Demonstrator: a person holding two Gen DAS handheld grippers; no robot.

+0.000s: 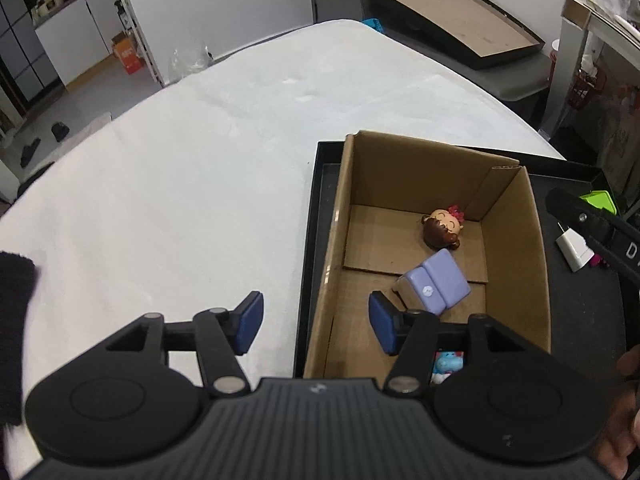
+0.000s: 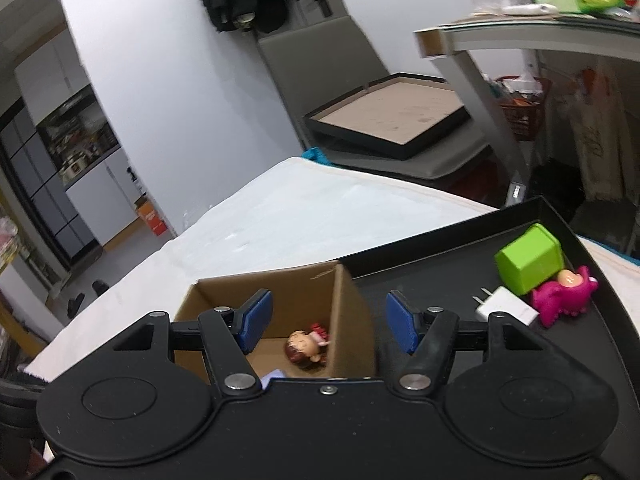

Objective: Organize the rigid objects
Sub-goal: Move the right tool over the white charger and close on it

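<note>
A white-covered table is seen carrying a black tray, in which an open cardboard box is set at the left end. Three toys are already lodged in the box: a lilac block, a brown-haired doll head just beyond it, and a blue figure largely hidden under the left gripper. That gripper is held released and empty, one pad over the box, the other over the cloth. The right gripper is likewise spread with nothing between its pads, and is aimed across the box's near corner. Three pieces are left on the tray's bare floor to the right: a green cube, a magenta figure touching it, and a white plug charger just beside both. The next pick is judged best made by the right gripper; the charger should be taken across its flat faces, prongs avoided, so the cube is not nudged.
</note>
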